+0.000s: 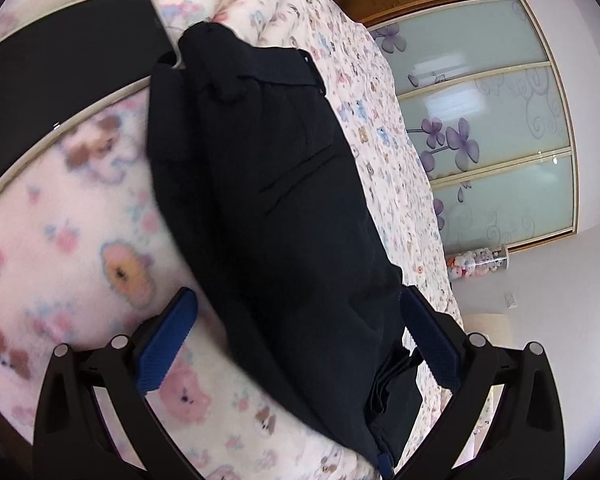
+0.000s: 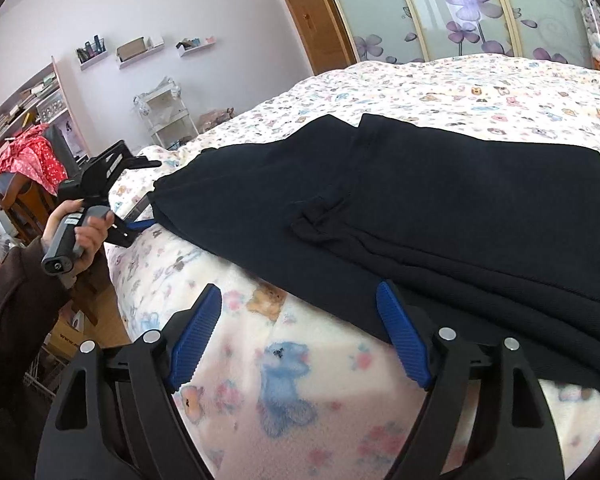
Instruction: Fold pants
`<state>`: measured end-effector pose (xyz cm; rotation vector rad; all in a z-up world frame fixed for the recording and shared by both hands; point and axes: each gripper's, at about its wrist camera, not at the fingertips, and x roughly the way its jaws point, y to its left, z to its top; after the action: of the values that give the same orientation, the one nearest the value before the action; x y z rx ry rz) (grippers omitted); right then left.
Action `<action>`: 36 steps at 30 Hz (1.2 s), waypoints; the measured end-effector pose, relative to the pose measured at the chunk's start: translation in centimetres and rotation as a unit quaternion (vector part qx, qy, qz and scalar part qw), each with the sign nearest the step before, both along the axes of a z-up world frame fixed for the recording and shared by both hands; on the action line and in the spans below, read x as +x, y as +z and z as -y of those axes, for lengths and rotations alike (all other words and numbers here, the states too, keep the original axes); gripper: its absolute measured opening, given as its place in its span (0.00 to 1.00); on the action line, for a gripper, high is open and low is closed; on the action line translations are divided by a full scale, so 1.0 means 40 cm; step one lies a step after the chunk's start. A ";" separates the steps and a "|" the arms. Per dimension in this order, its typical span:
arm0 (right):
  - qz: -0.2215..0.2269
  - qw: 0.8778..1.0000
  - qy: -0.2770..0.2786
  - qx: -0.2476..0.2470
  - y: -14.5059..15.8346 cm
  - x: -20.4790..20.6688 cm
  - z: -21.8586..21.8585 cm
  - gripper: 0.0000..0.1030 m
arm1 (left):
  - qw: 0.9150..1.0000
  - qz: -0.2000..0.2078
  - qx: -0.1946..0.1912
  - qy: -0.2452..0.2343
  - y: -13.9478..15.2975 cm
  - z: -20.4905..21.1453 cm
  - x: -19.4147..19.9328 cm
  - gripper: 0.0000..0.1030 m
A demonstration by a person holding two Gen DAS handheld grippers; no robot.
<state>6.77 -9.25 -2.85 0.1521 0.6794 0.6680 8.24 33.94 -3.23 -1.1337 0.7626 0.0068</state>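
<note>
Black pants (image 2: 420, 200) lie folded on the bear-print bed (image 2: 480, 88), one layer doubled over the other. In the left wrist view the pants (image 1: 268, 200) run away from me between the wide-apart blue pads of my left gripper (image 1: 296, 292). The left pad (image 1: 168, 344) rests on the blanket beside the cloth and the right pad (image 1: 432, 340) stands at its other edge. The right wrist view shows a hand holding that left gripper (image 2: 152, 194) at the pants' far left end. My right gripper (image 2: 300, 286) is open at the near edge, its right pad (image 2: 400, 332) against the cloth.
A dark flat slab with a pale rim (image 1: 60, 60) lies on the bed beside the pants' far end. Sliding wardrobe doors with purple flowers (image 2: 472, 12) stand behind the bed. A wooden door (image 2: 312, 20), a white trolley (image 2: 168, 116) and cluttered shelves (image 2: 20, 112) line the left side.
</note>
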 end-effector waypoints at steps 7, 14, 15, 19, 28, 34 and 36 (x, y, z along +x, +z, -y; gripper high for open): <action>0.003 1.000 0.005 0.002 -0.007 -0.003 0.000 0.79 | 1.000 0.010 -0.017 0.017 0.011 -0.039 0.059 0.85; 0.004 1.000 0.010 0.012 -0.008 -0.008 0.001 0.81 | 0.997 -0.062 -0.020 0.047 -0.030 -0.060 0.072 0.29; 0.003 1.000 0.010 0.015 -0.006 -0.008 0.002 0.81 | 0.997 -0.063 -0.020 0.048 -0.031 -0.060 0.071 0.27; -0.008 0.999 0.001 0.051 0.003 -0.005 0.024 0.82 | 0.994 -0.077 0.060 0.048 0.027 -0.022 0.069 0.17; -0.026 0.982 -0.086 0.166 0.033 0.015 0.164 0.85 | 0.936 -0.046 0.348 -0.011 0.310 0.257 0.168 0.12; -0.031 0.965 -0.145 0.217 0.042 0.017 0.249 0.85 | 0.864 0.049 0.488 -0.114 0.417 0.611 0.188 0.12; -0.022 0.958 -0.181 0.222 0.048 0.012 0.284 0.85 | 0.834 0.084 0.521 -0.164 0.416 0.750 0.161 0.12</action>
<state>7.26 -20.61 -0.92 0.6928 0.5151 0.4547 14.68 3.92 13.41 0.0503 0.6360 0.0299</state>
